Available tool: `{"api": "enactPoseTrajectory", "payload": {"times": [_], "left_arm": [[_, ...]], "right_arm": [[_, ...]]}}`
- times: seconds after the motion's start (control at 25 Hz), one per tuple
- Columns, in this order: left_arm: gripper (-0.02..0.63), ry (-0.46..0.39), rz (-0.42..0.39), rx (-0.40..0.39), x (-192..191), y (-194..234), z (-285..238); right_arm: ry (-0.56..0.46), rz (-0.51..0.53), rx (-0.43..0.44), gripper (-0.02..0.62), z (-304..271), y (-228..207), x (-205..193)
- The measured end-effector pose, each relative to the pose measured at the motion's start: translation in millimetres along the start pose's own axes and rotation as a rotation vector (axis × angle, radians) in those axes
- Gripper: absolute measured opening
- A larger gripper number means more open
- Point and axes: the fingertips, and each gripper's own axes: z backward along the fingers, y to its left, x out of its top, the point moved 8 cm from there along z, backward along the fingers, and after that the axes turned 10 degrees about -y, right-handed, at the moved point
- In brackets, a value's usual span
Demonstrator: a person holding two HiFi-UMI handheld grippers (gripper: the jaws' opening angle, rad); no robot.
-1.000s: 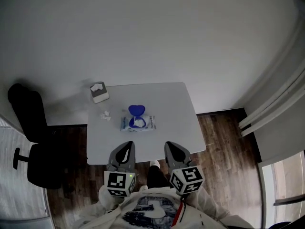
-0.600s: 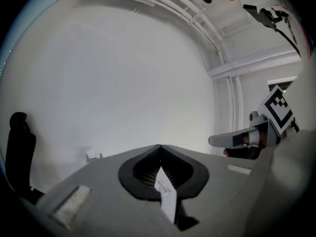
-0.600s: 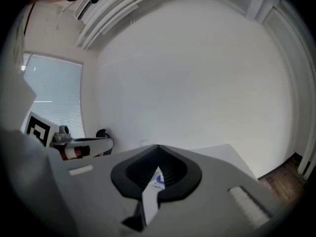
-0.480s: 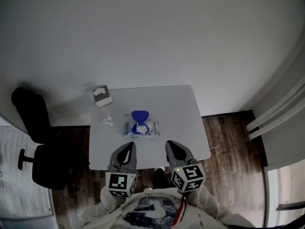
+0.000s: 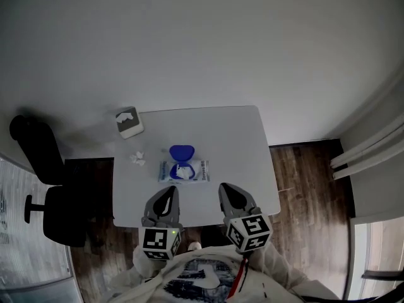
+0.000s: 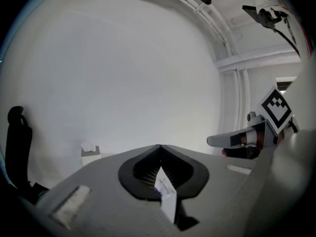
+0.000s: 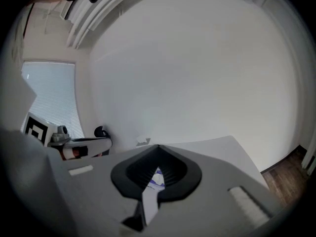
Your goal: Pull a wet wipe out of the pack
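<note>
The left gripper's [image 6: 159,146] fingers [image 6: 98,181] are pressed together, tips meeting with nothing pinched. Through the dark window behind the tips, a slice of the wet wipe pack [image 6: 166,192] shows on the tabletop ahead. The right gripper's [image 7: 158,146] fingers [image 7: 222,181] are likewise pressed together and hold nothing, and the same pack [image 7: 154,177] shows through its window.

In the head view the left gripper [image 5: 166,194] and the right gripper [image 5: 228,192] sit side by side over the near edge of the white tabletop [image 5: 233,144], each pointing away from the person. The left marker cube [image 5: 159,243] and the right marker cube [image 5: 249,232] sit at their rear ends, close to the person's light top. The wet wipe pack [image 5: 184,172] lies flat near the middle of the tabletop, just ahead of the two grippers and apart from both. Its blue lid [image 5: 182,151] is flipped open toward the far side, and some white shows at the opening.

A small crumpled wipe [image 5: 137,158] lies on the tabletop left of the pack. A tissue box [image 5: 129,122] stands at the far left corner. A black office chair [image 5: 44,194] stands on the wooden floor [image 5: 303,182] to the left of the tabletop, with a plain white wall behind.
</note>
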Motion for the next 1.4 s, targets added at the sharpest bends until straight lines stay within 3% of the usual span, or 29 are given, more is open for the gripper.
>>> {"api": "enactPoseTrajectory", "payload": {"times": [0.68, 0.92, 1.4], "left_arm": [[0.005, 0.081, 0.014, 0.127, -8, 20, -98], [0.005, 0.095, -0.022, 0.156, -1, 26, -121], [0.005, 0.136, -0.02, 0.177, -7, 53, -115]], "right_arm": [[0.091, -0.051, 0.098, 0.005, -101, -75, 7], [0.103, -0.075, 0.111, 0.006, -121, -97, 10], [0.154, -0.106, 0.119, 0.006, -149, -83, -7]]}}
